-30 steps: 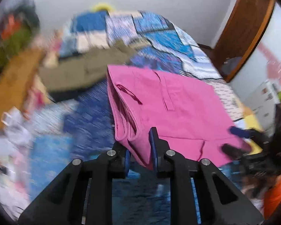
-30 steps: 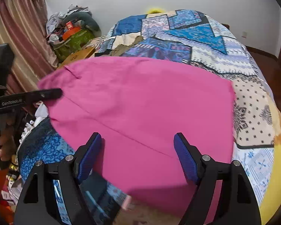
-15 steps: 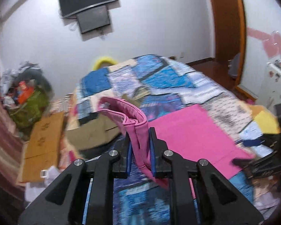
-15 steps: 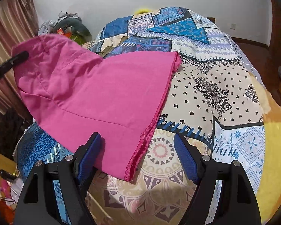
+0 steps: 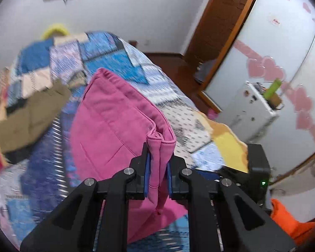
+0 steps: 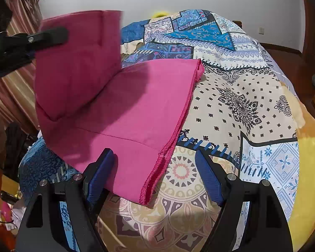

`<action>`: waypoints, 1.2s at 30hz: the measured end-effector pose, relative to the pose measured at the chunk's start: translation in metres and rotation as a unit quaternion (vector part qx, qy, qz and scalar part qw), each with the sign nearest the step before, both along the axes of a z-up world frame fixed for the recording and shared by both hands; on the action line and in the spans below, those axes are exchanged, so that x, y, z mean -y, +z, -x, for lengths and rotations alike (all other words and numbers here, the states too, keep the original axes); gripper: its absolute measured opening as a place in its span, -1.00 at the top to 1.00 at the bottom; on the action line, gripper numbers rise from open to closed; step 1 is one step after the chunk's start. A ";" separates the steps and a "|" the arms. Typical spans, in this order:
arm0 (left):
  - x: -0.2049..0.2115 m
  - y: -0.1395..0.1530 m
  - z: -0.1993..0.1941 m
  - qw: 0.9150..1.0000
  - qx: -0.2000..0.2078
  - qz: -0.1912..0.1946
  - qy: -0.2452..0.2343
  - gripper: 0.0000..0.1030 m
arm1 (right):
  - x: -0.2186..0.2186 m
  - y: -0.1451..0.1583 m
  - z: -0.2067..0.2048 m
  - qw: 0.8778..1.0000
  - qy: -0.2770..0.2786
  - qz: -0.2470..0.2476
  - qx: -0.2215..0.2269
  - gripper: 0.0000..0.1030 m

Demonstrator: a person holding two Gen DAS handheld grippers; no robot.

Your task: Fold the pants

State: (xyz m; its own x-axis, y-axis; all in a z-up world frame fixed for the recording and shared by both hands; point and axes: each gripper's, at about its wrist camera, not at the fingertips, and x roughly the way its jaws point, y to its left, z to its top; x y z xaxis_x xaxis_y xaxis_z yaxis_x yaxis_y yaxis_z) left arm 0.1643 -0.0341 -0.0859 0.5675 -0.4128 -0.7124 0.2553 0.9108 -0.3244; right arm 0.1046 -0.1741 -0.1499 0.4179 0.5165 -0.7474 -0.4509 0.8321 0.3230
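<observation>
The waistband of the pink pants (image 5: 115,121) is pinched and lifted by the left gripper (image 5: 157,173). The right gripper (image 6: 155,176) is held spread over the hem on the patterned bedspread (image 6: 252,109).

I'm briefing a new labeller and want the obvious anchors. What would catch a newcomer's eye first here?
The bright pink pants dominate: the hem end lies flat on the patchwork bedspread, while the left gripper, shut on the waistband corner, holds the other end up. The right gripper hovers open over the hem corner. Olive trousers lie behind.
</observation>
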 end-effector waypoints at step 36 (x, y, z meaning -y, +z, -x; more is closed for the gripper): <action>-0.032 -0.099 -0.154 0.963 -0.069 -0.256 0.052 -0.52 | 0.027 0.021 0.002 0.998 -0.047 0.024 0.036 -0.49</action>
